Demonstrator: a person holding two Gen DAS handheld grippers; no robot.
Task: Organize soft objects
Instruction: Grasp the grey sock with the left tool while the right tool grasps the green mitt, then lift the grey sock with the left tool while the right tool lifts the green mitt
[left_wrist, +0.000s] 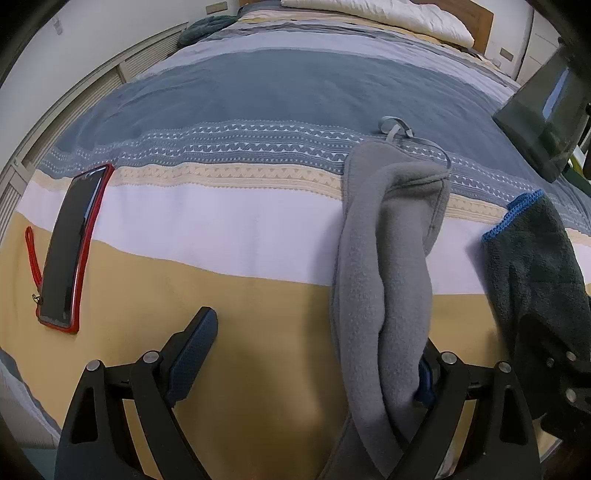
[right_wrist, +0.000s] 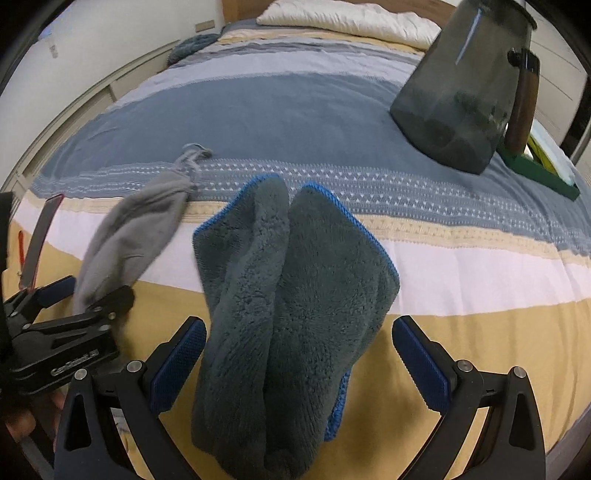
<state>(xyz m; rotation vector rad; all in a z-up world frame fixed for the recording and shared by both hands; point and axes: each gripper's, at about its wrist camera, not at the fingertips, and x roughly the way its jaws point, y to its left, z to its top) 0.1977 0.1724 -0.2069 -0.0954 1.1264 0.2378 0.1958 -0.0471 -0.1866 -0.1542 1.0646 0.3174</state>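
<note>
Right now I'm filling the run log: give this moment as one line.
left tongs: open, grey fleece pouch draped over one finger | right tongs: open around dark towel | phone: flat on bedspread

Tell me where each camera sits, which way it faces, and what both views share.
Left wrist: on the left hand-held gripper, facing up the striped bed; its fingers spread, grey fleece draped over one.
Right wrist: on the right hand-held gripper, facing the same way; open fingers flank the dark blue-edged towel, and the left gripper shows.
Shared: bed, fleece, towel, phone, dark pitcher, pillow.
</note>
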